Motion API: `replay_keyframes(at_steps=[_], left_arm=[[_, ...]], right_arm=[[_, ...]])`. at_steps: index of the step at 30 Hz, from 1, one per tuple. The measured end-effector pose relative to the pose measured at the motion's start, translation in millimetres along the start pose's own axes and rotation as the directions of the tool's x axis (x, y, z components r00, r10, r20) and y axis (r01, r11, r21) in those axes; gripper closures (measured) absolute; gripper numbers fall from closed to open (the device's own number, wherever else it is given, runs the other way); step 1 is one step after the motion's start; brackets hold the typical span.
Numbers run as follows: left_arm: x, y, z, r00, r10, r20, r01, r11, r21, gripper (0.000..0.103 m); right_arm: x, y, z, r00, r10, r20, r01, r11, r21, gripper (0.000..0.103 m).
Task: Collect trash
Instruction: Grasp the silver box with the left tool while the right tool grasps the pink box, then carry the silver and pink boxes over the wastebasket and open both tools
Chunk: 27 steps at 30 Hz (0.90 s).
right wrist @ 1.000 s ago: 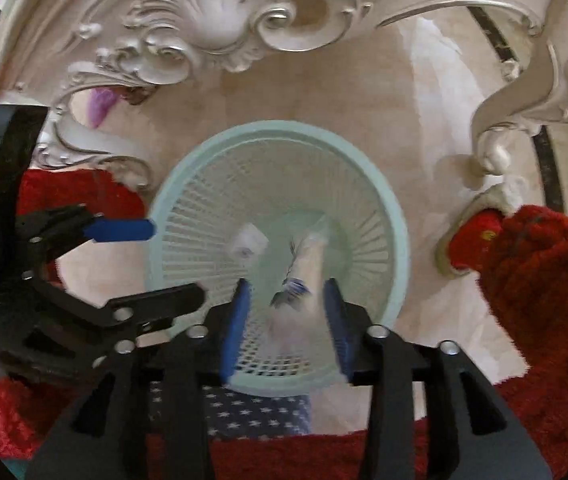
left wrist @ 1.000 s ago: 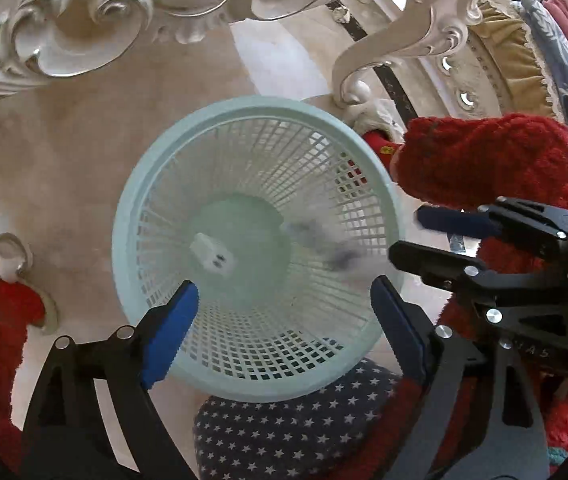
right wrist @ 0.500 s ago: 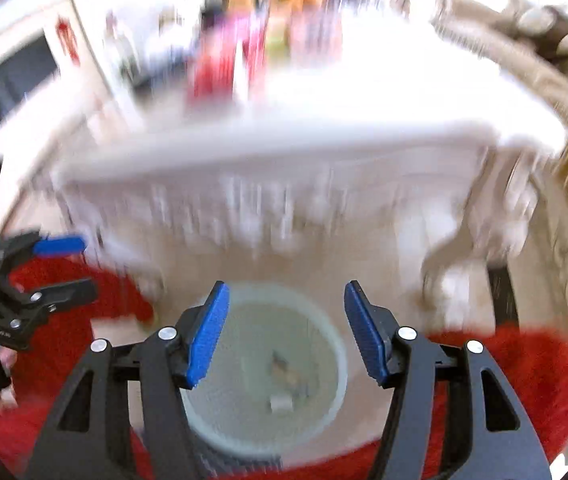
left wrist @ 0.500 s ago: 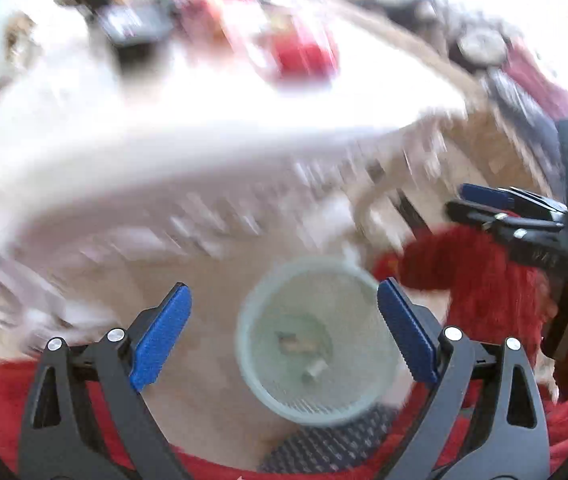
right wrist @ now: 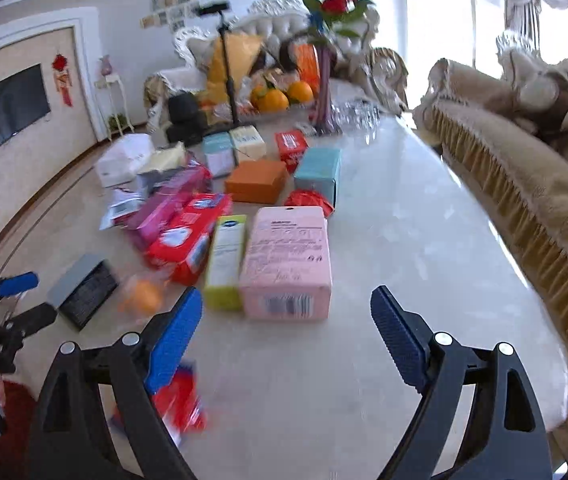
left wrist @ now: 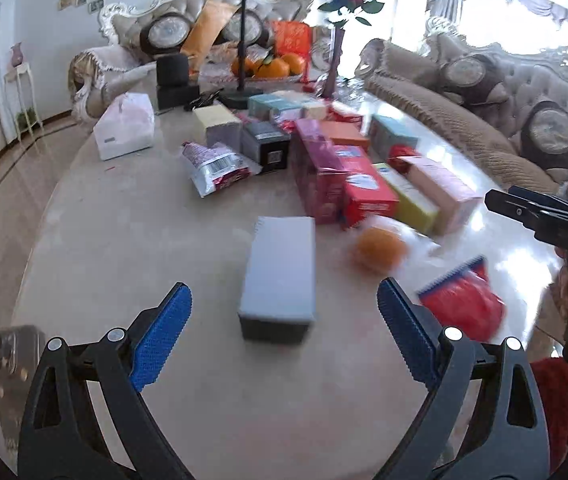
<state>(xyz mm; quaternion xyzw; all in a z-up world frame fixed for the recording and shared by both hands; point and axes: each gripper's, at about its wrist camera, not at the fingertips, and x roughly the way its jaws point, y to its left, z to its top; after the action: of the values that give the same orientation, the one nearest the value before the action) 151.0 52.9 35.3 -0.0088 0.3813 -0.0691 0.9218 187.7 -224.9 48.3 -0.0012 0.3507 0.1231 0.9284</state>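
My left gripper point(left wrist: 284, 332) is open and empty above the marble table point(left wrist: 123, 240), just short of a grey box point(left wrist: 279, 276). An orange item in clear wrap point(left wrist: 380, 248) and a red wrapper point(left wrist: 464, 304) lie to its right. My right gripper point(right wrist: 286, 332) is open and empty, in front of a pink box point(right wrist: 288, 260) and a yellow-green box point(right wrist: 225, 260). The red wrapper point(right wrist: 177, 400) lies under its left finger. The orange item point(right wrist: 143, 296) and grey box point(right wrist: 79, 288) are to its left. The waste basket is out of view.
Many boxes point(left wrist: 336, 176) and a foil snack bag point(left wrist: 215, 168) crowd the table's middle. A tissue pack point(left wrist: 123, 128), tripod point(left wrist: 243, 32), fruit bowl point(left wrist: 267, 68) and rose vase point(left wrist: 336, 52) stand farther back. A phone point(left wrist: 11, 360) lies front left. A sofa point(right wrist: 524, 184) runs along the right.
Both grippers have swung up from the basket on the floor to the tabletop. The right gripper dropped its wrapper into the basket and is now open wider.
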Motion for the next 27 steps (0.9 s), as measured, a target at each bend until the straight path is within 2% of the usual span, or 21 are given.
replay_keyframes(at_steps=[6, 10, 15, 17, 18, 19, 20, 21, 23, 27], left_arm=[[32.9, 6.5, 5.5, 0.999, 0.007, -0.051, -0.007, 1.0, -0.006, 0.011], [41.6, 8.4, 7.5, 0.998, 0.01, -0.062, -0.01, 1.0, -0.002, 0.012], [50.1, 7.3, 9.5, 0.997, -0.005, -0.071, 0.005, 1.0, 0.0, 0.012], [53.7, 8.7, 9.7, 0.997, -0.011, -0.075, 0.01, 1.0, -0.011, 0.012], [54.5, 9.8, 8.7, 0.997, -0.017, -0.074, 0.016, 1.0, -0.022, 0.012], [55.4, 10.5, 6.8, 0.996, -0.025, -0.082, 0.023, 0.999, -0.03, 0.018], [56.5, 10.5, 5.9, 0.995, -0.032, -0.09, 0.03, 0.999, -0.031, 0.035], [55.8, 9.9, 4.3, 0.996, -0.023, -0.082, 0.021, 0.999, -0.024, 0.063], [55.1, 9.8, 3.6, 0.997, -0.019, -0.081, 0.017, 1.0, -0.021, 0.062], [45.3, 11.1, 5.3, 0.998, -0.032, -0.057, 0.03, 0.998, -0.047, 0.062]], right_arm=[[29.6, 8.5, 6.1, 0.998, -0.039, -0.04, 0.037, 0.997, -0.065, 0.021], [46.6, 3.7, 10.5, 0.995, -0.071, -0.069, 0.066, 0.996, -0.065, 0.021], [62.6, -5.6, 10.0, 0.993, -0.041, -0.112, 0.038, 0.999, -0.028, 0.022], [64.9, -8.6, 9.3, 0.991, -0.034, -0.127, 0.033, 0.999, -0.012, 0.027], [64.1, -11.3, 8.5, 0.991, -0.013, -0.13, 0.014, 1.0, 0.004, 0.041], [63.7, -12.2, 8.2, 0.991, -0.015, -0.131, 0.017, 1.0, 0.01, 0.041], [62.5, -12.9, 7.2, 0.99, -0.027, -0.135, 0.028, 1.0, 0.008, 0.041], [60.2, -13.1, 6.2, 0.99, -0.031, -0.139, 0.032, 0.999, 0.004, 0.042], [51.1, -16.0, 2.7, 0.992, 0.006, -0.125, -0.002, 1.0, 0.03, 0.042], [34.4, -16.9, -1.2, 0.995, 0.002, -0.097, 0.003, 0.999, 0.048, 0.042]])
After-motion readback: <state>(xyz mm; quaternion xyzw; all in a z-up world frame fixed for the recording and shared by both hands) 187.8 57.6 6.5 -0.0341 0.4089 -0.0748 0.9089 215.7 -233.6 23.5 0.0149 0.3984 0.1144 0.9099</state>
